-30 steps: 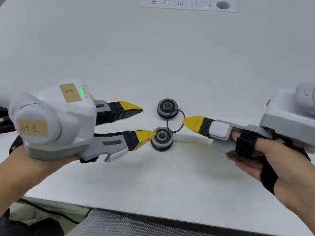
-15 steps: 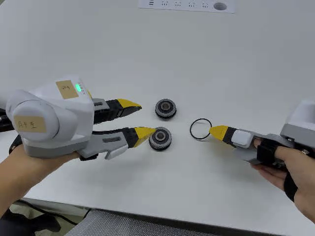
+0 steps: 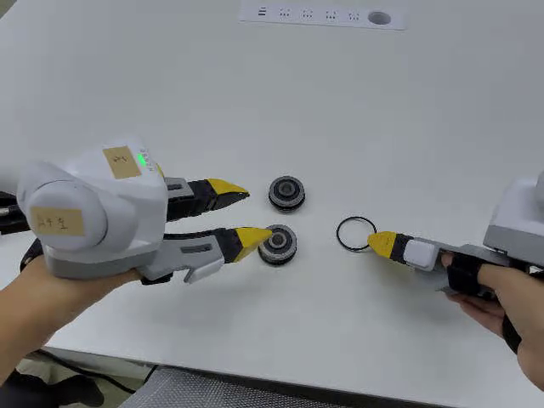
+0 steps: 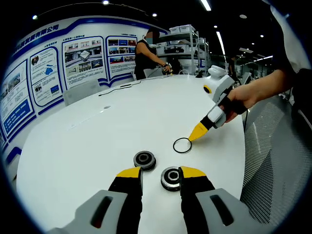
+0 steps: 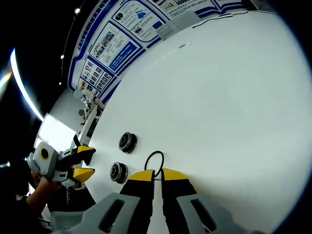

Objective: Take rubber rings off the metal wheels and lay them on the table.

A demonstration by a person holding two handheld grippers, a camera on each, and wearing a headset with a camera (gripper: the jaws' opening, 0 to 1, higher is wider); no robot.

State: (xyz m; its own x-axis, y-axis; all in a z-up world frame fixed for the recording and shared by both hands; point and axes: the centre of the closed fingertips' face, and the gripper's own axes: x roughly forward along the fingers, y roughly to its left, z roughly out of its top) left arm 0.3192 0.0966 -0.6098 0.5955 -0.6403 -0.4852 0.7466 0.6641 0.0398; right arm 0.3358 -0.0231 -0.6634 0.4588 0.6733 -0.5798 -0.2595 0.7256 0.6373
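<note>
White table (image 3: 255, 85), two metal wheels and one loose rubber ring on it. Landmark: near wheel (image 3: 278, 244), lying flat near the table's front edge. Far wheel (image 3: 287, 193) lies flat just behind the near wheel, a small gap between them. Rubber ring (image 3: 356, 233), thin and black, lies flat on the bare table to the right of the near wheel, clear of both wheels. Left gripper (image 3: 257, 212) sits to the left of the near wheel with its jaws spread. The yellow tip of one jaw is at the near wheel's left edge, and the other tip points toward the far wheel without reaching it. In the left gripper view the near wheel sits between the two yellow tips, against the right-hand one. Right gripper (image 3: 374, 242) comes in from the right, on the far side of the ring from the near wheel. Its jaws are pressed almost together with only a thin slit between them, and they pinch the ring's outer edge. A white power strip (image 3: 323, 14) lies at the table's far edge, well beyond the near wheel.
</note>
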